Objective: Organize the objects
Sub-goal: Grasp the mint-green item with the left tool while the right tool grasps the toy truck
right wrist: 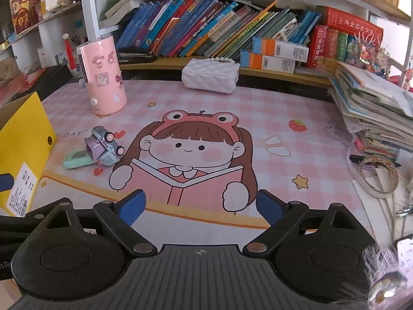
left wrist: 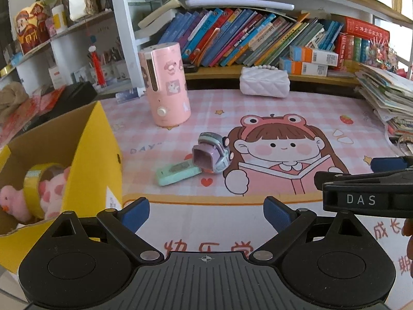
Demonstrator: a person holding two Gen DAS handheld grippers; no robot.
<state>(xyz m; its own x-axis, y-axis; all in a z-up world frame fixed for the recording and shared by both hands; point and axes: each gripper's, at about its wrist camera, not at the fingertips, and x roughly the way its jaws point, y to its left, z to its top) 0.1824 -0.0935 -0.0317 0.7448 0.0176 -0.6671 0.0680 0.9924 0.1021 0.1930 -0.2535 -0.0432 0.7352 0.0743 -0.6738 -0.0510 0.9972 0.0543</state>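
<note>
With both your left gripper (left wrist: 206, 213) and right gripper (right wrist: 200, 204) spread wide and empty, approach the toy car (left wrist: 213, 155) leaning on the green remote (left wrist: 177, 171) near the yellow box (left wrist: 85, 155), straddling it squarely before closing.

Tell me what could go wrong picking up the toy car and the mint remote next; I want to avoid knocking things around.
The toy car leans on the mint remote, so lifting either may tip or drag the other. The yellow box stands close on the left, and the open left tool could bump its wall. The right tool, also open, sits close beside it; the two might collide if both reach in.
</note>
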